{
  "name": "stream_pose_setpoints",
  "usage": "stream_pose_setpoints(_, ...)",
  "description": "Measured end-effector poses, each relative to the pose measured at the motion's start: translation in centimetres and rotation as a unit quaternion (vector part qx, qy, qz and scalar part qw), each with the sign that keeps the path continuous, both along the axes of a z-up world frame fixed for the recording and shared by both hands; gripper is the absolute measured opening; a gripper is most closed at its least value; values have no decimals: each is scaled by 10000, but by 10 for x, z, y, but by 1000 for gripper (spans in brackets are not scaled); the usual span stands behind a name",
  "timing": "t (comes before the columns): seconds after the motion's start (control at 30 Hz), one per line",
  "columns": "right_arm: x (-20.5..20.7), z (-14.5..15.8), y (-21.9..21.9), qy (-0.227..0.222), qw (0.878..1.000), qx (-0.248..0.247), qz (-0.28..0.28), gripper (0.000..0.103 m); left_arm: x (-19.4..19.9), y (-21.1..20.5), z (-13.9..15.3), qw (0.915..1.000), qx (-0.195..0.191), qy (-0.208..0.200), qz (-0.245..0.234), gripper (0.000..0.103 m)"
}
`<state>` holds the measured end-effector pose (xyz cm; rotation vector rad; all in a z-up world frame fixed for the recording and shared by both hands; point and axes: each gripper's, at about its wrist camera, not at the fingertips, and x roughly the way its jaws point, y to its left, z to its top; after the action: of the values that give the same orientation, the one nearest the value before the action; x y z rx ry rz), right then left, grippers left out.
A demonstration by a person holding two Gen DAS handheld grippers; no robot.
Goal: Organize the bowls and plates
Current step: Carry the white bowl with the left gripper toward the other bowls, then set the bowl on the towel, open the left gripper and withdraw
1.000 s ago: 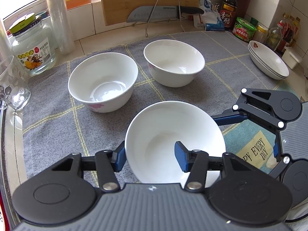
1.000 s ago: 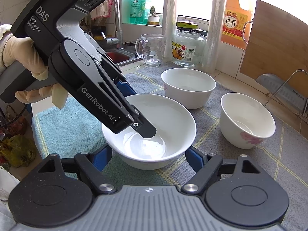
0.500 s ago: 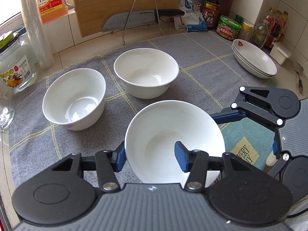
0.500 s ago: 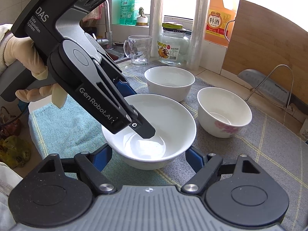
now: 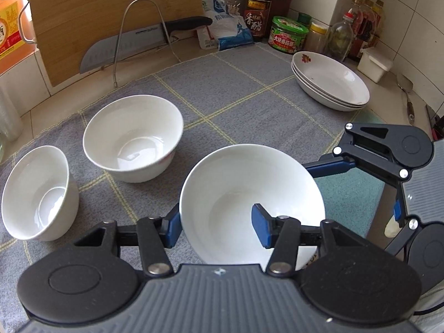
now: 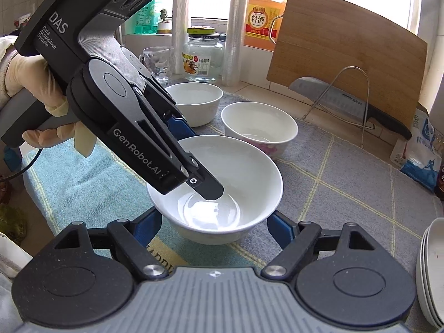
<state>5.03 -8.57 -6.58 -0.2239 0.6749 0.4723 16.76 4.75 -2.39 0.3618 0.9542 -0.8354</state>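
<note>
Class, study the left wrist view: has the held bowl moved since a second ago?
Yes. The held bowl, in the left gripper, has travelled away from the two standing bowls, towards the stacked plates.

1. My left gripper (image 5: 216,223) pinches the near wall of the wide white ceramic bowl (image 5: 251,202), one finger inside it, one outside.
2. My right gripper (image 6: 213,223) straddles that same bowl from the opposite side.
3. Left of it, two deeper white ceramic bowls (image 5: 133,141) stand side by side on the grey checked cloth (image 5: 236,94).
4. Far right on the cloth lies a stack of shallow white plates (image 5: 330,83).
5. Behind the cloth, a wooden cutting board (image 5: 111,16) leans on the wall, with a steel cleaver (image 5: 125,47) on a wire rack (image 5: 144,27) in front of it.
6. Bottles and jars (image 5: 288,34) fill the back right corner.
</note>
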Motion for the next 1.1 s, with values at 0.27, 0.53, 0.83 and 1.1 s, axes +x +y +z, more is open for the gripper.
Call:
stream_pose_setpoints(0.27,-5,-2,-27,39,9994,-32,-335,86,-1,-31,-4,9996,-47,5,-286,51)
stream_pose_setpoints(0.53,-3,-6,-43,70,9986,-59,-530,86,3,-51,-9,9990,-81,-2,-437,51)
stream_pose_setpoints(0.83,0,-12,-52,129,9975,-71,-691,86,5,-65,-14,9984,-110,-30,-547,51)
stream_pose_setpoints(1.1,1,-16,-54,196,9970,-40,-744,86,6,-67,-20,9984,-87,-5,-559,53)
